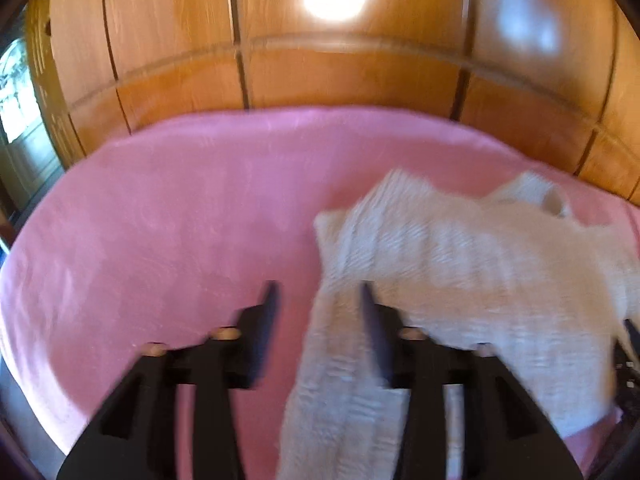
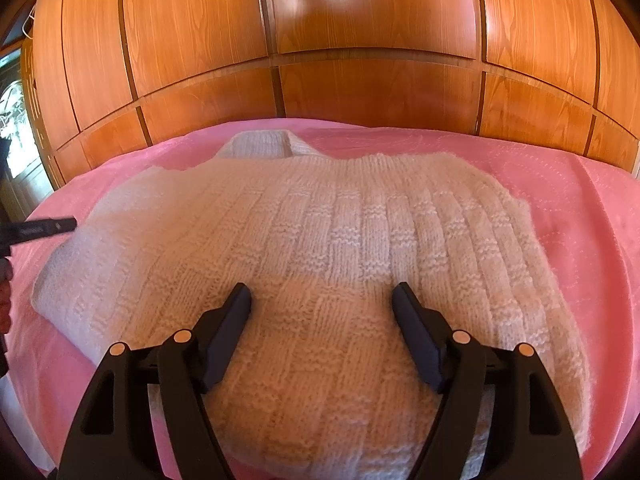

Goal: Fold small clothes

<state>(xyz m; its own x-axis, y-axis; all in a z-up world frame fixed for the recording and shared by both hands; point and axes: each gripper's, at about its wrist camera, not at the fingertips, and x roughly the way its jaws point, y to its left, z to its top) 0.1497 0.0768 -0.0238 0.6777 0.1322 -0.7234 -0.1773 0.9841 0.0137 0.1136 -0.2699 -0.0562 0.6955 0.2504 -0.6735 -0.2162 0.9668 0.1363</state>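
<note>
A cream knitted sweater (image 2: pixel 320 248) lies spread on a pink bedcover (image 2: pixel 580 216). In the left wrist view the sweater (image 1: pixel 460 260) lies to the right, with a strip of it running down between the fingers; that view is blurred. My left gripper (image 1: pixel 318 292) is open over the sweater's left edge, holding nothing. My right gripper (image 2: pixel 322 294) is open just above the middle of the sweater, holding nothing. A finger of the left gripper (image 2: pixel 44 227) shows at the left edge of the right wrist view, beside the sweater's left side.
A wooden panelled wardrobe (image 2: pixel 360 40) stands behind the bed. A window (image 1: pixel 16 96) is at the far left. The pink bedcover (image 1: pixel 160 220) extends to the left of the sweater.
</note>
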